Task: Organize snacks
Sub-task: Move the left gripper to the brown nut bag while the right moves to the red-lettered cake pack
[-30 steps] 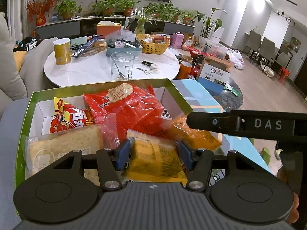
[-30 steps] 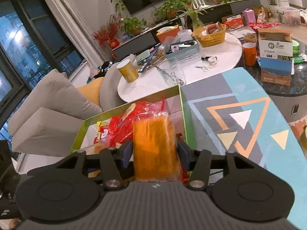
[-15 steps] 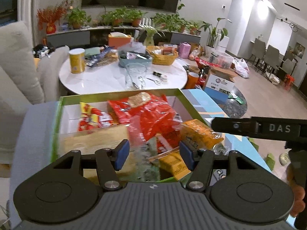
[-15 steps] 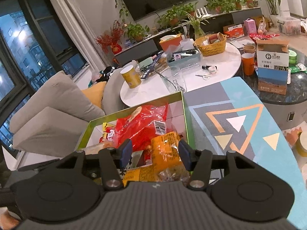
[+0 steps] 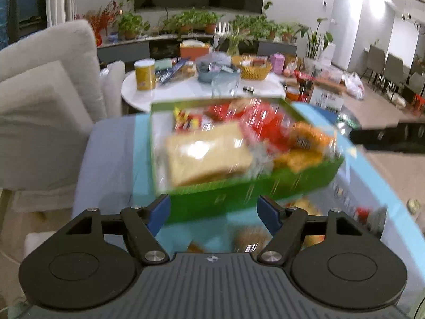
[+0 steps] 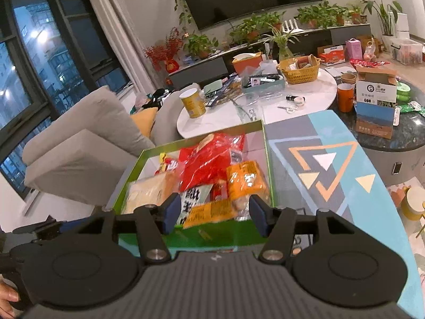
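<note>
The green box (image 6: 268,159) sits on the patterned surface (image 6: 332,164) and already contains most of the snacks. In the right wrist view, a red bag (image 6: 204,162) lies at the 12 o'clock end of the box, an orange packet (image 6: 245,179) at 3 o'clock, and a pale cracker pack (image 6: 148,191) at 9 o'clock. A flat orange-yellow packet (image 6: 209,212) rests at 6 o'clock, overlapping the near wall.

Right hand-held gripper (image 6: 213,210): jaws apart and opening. The flat packet lies between them in the view, but the pads are clear of it; nothing is clamped.

Left hand-held gripper (image 5: 212,210): jaws wide apart and opening, empty, positioned in front of the near wall of the box. This view is heavily blurred.

Status: the loading step appears largely complete. In the left wrist view, further wrapped items (image 5: 249,236) appear on the surface at 6 o'clock, outside the box; blur prevents identification. If these are snacks, they remain to be loaded. The packets in the box lie loosely piled rather than in rows, so tidying may also remain.
</note>
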The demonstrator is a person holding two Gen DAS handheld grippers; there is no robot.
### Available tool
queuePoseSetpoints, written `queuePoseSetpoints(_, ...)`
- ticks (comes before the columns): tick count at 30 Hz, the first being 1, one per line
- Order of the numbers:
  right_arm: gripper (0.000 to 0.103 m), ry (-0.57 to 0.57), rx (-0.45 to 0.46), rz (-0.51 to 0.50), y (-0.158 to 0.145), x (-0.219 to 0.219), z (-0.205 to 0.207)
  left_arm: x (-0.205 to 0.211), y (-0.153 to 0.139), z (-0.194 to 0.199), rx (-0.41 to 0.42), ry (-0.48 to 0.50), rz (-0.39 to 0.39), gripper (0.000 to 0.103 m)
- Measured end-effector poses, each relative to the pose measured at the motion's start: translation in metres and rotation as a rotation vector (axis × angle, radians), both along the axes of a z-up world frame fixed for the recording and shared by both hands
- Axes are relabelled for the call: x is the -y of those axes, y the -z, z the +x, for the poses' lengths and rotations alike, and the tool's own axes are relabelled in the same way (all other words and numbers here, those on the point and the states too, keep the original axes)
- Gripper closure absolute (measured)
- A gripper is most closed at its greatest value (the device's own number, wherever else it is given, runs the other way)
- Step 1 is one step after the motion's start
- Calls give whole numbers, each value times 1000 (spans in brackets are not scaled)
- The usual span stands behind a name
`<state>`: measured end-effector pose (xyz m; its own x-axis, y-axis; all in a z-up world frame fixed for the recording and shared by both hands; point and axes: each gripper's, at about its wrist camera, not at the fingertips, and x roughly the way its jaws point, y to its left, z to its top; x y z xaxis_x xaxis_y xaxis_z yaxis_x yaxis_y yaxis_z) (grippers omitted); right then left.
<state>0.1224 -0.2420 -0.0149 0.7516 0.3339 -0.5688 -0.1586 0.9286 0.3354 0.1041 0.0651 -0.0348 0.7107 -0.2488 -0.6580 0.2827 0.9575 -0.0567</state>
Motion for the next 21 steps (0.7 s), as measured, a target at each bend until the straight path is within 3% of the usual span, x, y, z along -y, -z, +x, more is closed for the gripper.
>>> queuePoseSetpoints(4, 29, -10, -10, -16, 5, -4, -9, -12, 19, -12, -54, 3, 28, 34)
queuePoseSetpoints(8, 29, -18, -20, -25, 8, -8, -17, -16, 32, -26, -77, 18, 57, 34)
queuePoseSetpoints(12, 28, -22, -28, -23, 12, -14, -24, -14, 40, -36, -79, 39, 80, 34)
queuePoseSetpoints(16, 18, -29, -52, -34, 20, -20, -28, -11, 46, -42, -66, 91, 97, 34)
queuePoseSetpoints(21, 18, -42, -102, -37, 32, -25, -30, -7, 49, -42, -44, 110, 158, 34)
